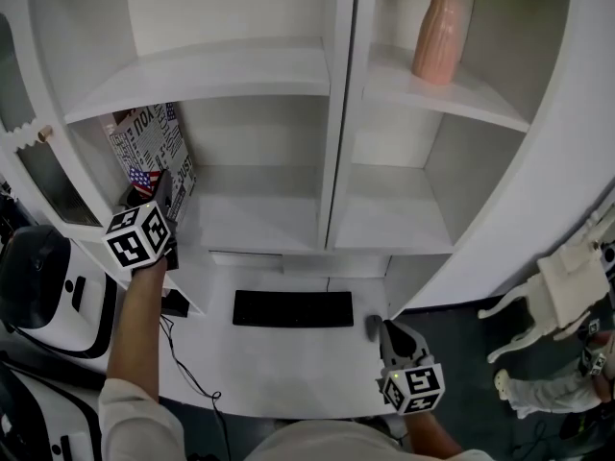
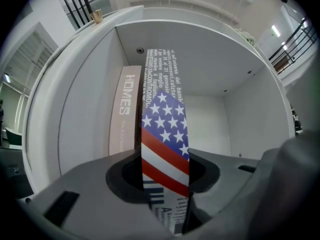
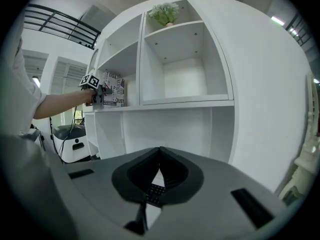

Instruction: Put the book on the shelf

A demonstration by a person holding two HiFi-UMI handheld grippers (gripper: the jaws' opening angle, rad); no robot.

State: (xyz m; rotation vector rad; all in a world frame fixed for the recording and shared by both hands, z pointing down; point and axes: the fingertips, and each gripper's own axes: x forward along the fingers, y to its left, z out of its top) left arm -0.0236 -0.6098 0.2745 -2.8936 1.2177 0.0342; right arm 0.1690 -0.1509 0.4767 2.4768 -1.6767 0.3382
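Observation:
The book, with black-and-white lettering and a stars-and-stripes spine, stands upright at the left end of the middle-left shelf compartment. My left gripper is shut on the book's spine edge and points level into the shelf. A beige book marked HOMES stands just left of the held one. The right gripper view shows the book from the side, on the shelf. My right gripper hangs low at the desk's front right, jaws shut and empty.
A black keyboard lies on the white desk below the shelf. A pink vase with a plant stands on the upper right shelf. A vertical divider splits the shelf unit. A white chair stands at the right.

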